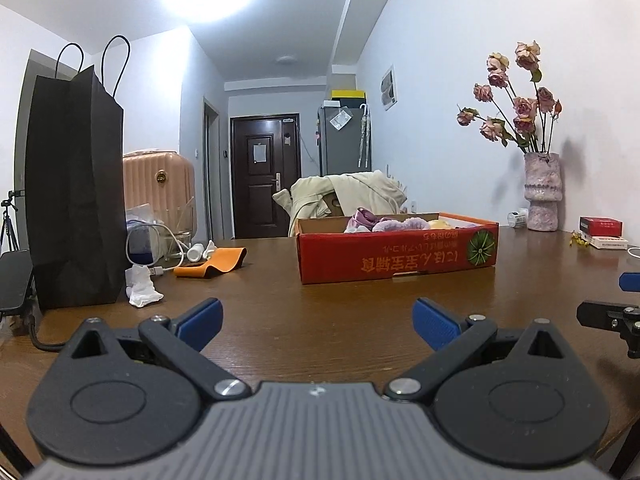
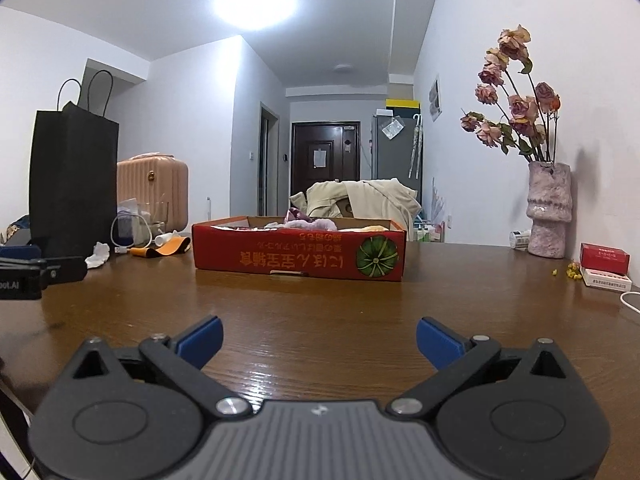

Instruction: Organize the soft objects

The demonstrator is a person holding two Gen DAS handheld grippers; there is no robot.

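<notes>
left wrist view: left tool [image 1: 316, 322] low over the bare brown bench [image 1: 280, 308], blue pads spread wide, nothing between them. red cardboard box [image 1: 396, 254] dead ahead and slightly to the right, well apart from the tool, long axis running across the view, printed side facing the camera with the lettering upside down. soft items [image 1: 380, 222] heaped inside, only tops visible above the rim: lilac and purple fuzzy pieces, something pale yellow further right; exact kinds hard to tell. crumpled white cloth [image 1: 142, 286] lying loose on the bench off to the left, just beside the foot of the black paper bag [image 1: 76, 200], with an orange strap [image 1: 218, 264] near it. right tool [image 1: 624, 300] poking in at the right edge, only partly in frame.

right wrist view: right tool [image 2: 319, 340] also low over the bench [image 2: 320, 312], pads equally wide apart and empty. box [image 2: 298, 254] straight ahead, slightly left of centre, near side square to the tool. soft items [image 2: 308, 222] barely clearing the rim from this angle. white cloth [image 2: 98, 254] far off to the left, beyond the left tool [image 2: 40, 274] showing at that edge. vase of dried roses [image 2: 548, 212] by the wall on the right, well clear.

judging by layout: box about equally reachable, straight forward for either tool; loose white cloth clearly on the left tool's side.
</notes>
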